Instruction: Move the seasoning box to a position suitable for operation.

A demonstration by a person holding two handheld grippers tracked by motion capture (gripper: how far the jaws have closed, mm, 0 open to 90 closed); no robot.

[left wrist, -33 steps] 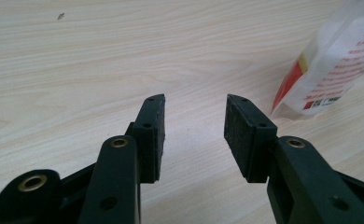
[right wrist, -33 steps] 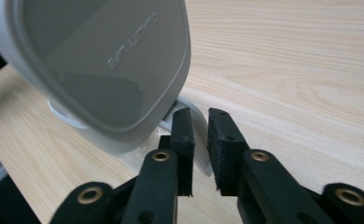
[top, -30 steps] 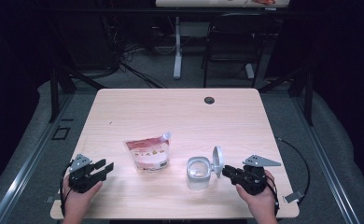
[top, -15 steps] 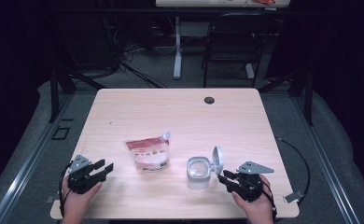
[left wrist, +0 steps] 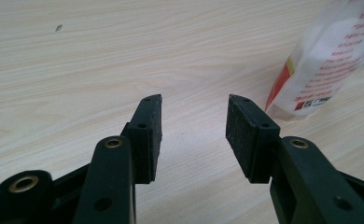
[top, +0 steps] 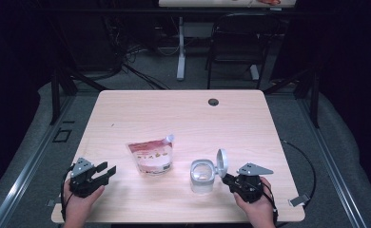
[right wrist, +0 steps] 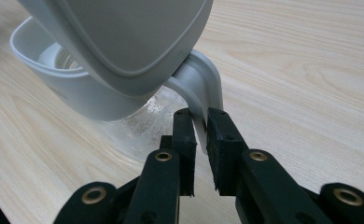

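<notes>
Since a second ago my right hand-held gripper [top: 227, 177] has slid in from the counter's near right edge toward the jar and closed on it, while my left one sits where it was.

On the left, my left hand-held gripper [top: 103, 171] rests on the wooden counter [top: 183, 114] near its front edge, jaws spread wide with nothing between them — in the left gripper view only bare wood lies between the pads [left wrist: 151, 126]. Just beyond and to the right lies a flat white pouch [top: 151, 156] with red print, its spout pointing toward the far right; it is near my left jaws but apart from them.

Further right stands the clear jar [top: 202, 175] with its white lid [top: 221, 162] flipped up on the right side. My right jaws are pinched nearly together on the lid's white hinge strap [right wrist: 202, 100] — the strap runs down between the two pads.
</notes>
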